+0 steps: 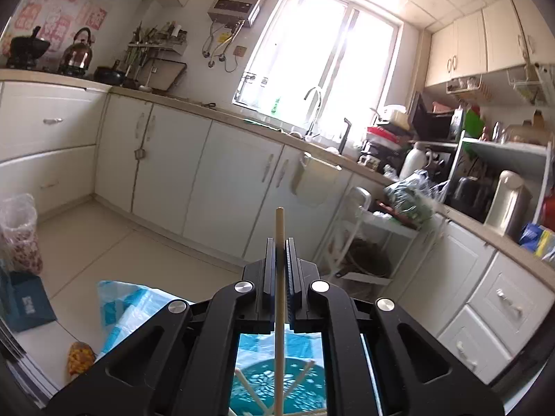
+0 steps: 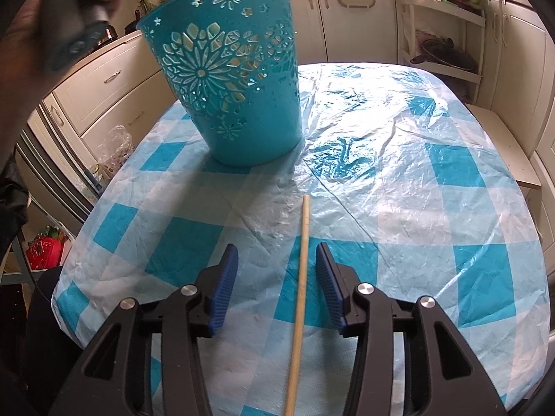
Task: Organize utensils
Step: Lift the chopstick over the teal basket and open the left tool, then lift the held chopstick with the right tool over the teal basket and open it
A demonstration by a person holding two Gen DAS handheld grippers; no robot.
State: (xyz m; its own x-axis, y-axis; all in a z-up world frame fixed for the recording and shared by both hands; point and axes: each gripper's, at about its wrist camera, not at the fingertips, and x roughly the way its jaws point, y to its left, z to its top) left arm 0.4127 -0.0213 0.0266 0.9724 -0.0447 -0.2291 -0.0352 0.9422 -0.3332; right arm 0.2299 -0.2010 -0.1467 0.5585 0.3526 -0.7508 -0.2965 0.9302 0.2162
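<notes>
My left gripper (image 1: 280, 242) is shut on a pale wooden chopstick (image 1: 279, 267) and holds it upright above the teal cut-out basket (image 1: 298, 384), where other chopsticks (image 1: 249, 391) lean. In the right wrist view the same basket (image 2: 236, 79) stands on the far left of the checked tablecloth (image 2: 399, 187). A second chopstick (image 2: 301, 284) lies flat on the cloth, pointing toward the basket. My right gripper (image 2: 276, 253) is open, its blue pads either side of this chopstick without touching it. The hand with the left gripper (image 2: 79, 10) shows blurred above the basket.
White kitchen cabinets (image 1: 194, 173) and a counter with sink and window (image 1: 312, 69) run behind. A white rack (image 2: 447, 27) with pans stands past the table's far edge. A bag and a blue box (image 1: 27, 305) sit on the floor at left.
</notes>
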